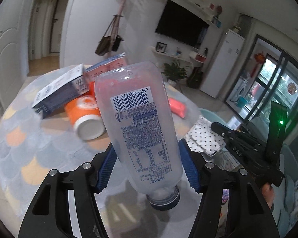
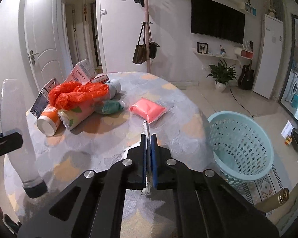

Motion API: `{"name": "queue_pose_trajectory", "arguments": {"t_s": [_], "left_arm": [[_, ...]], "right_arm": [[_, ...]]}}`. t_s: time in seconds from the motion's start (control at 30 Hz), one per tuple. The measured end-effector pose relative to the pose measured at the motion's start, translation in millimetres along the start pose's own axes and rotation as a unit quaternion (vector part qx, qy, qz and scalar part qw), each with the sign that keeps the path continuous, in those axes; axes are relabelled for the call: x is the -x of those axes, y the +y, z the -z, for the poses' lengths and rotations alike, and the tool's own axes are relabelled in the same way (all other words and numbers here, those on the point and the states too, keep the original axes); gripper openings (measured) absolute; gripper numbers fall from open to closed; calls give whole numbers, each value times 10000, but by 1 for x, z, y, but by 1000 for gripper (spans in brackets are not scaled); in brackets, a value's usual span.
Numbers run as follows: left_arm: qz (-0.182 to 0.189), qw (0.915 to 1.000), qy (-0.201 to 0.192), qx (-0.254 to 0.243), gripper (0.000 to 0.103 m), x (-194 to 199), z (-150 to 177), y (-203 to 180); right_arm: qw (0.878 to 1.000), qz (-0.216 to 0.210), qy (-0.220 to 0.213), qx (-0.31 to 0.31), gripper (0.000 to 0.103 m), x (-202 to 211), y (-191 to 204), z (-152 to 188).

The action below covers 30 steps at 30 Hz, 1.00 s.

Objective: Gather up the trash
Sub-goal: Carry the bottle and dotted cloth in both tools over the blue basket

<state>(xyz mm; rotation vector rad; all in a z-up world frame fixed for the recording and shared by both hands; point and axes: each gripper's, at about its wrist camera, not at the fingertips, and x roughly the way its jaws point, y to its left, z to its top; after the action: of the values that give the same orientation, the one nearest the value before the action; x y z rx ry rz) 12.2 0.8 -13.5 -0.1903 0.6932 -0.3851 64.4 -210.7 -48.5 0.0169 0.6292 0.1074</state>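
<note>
My left gripper [image 1: 147, 162] is shut on a clear plastic bottle [image 1: 141, 123], held cap down above the round table [image 1: 29, 148]; the bottle also shows at the left of the right wrist view [image 2: 15, 130]. My right gripper [image 2: 148, 138] is shut on a thin white polka-dot wrapper [image 2: 147, 130], seen edge-on; the wrapper also shows in the left wrist view [image 1: 204, 136]. A trash pile lies on the table: an orange plastic bag [image 2: 77, 95], an orange canister [image 2: 48, 121], a pink roll [image 2: 79, 115], boxes [image 2: 81, 73] and a pink packet [image 2: 148, 109].
A light blue perforated basket [image 2: 240, 146] stands on the floor right of the table. A coat stand with bags [image 2: 147, 47], a potted plant [image 2: 221, 75] and a guitar [image 2: 246, 77] stand by the far wall.
</note>
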Motion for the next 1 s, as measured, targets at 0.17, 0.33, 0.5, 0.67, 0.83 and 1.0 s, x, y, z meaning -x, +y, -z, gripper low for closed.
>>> {"name": "queue_pose_trajectory", "arguments": {"t_s": [0.17, 0.33, 0.5, 0.67, 0.83, 1.0], "left_arm": [[174, 9997, -46, -153, 60, -8, -11, -16], [275, 9992, -91, -281, 60, -19, -22, -33], [400, 9985, -94, -351, 60, -28, -28, -46], [564, 9969, -71, -543, 60, -44, -44, -67], [847, 9938, 14, -714, 60, -76, -66, -99], [1155, 9884, 221, -957, 60, -122, -83, -142]], "right_arm": [[9998, 73, -162, -44, 3, 9, -7, -9], [9995, 89, -256, -144, 3, 13, -20, -18], [9991, 151, -366, -140, 3, 16, -24, -27], [9977, 325, -550, -242, 3, 26, -46, -39], [9944, 631, -709, -461, 3, 36, -84, -49], [9884, 1083, -724, -776, 3, 34, -133, -51]]}}
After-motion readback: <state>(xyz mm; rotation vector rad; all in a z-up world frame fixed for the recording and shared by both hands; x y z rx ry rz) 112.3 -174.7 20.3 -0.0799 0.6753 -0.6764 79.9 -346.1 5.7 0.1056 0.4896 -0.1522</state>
